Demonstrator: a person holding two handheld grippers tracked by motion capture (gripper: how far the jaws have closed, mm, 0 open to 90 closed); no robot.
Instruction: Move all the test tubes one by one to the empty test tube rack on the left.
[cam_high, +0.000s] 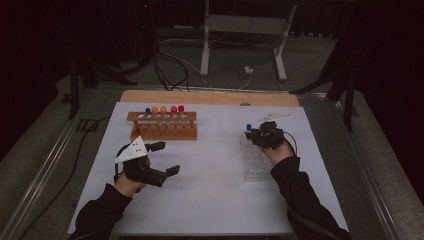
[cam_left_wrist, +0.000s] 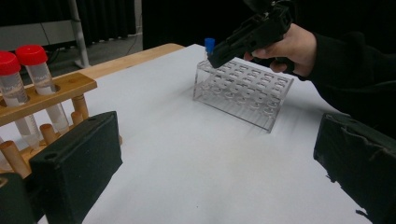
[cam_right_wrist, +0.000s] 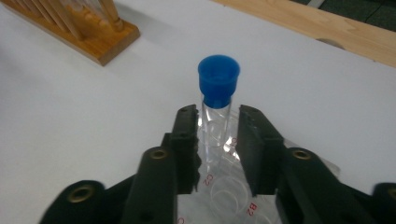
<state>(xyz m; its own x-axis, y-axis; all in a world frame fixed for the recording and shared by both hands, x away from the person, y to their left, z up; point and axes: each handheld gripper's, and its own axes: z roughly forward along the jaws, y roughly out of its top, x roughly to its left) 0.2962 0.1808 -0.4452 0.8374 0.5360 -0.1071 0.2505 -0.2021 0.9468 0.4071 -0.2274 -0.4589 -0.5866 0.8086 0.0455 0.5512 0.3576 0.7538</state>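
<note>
Over the clear acrylic rack (cam_right_wrist: 224, 196), the blue-capped tube (cam_right_wrist: 218, 100) was clasped upright by the right gripper (cam_right_wrist: 218, 140) for seating in a corner well; the left gripper (cam_high: 165, 159) was held wide open, idle, beside the wooden rack (cam_high: 162, 126).

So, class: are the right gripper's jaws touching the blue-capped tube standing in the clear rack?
Cannot tell. In the right gripper view the right gripper has its jaws close on either side of the blue-capped tube; the clear glass hides any contact or gap.

Table (cam_high: 210, 190): white sheet over wood top
Far-left: wooden tube rack (cam_high: 163, 126)
Right: clear acrylic tube rack (cam_high: 253, 159)
</note>
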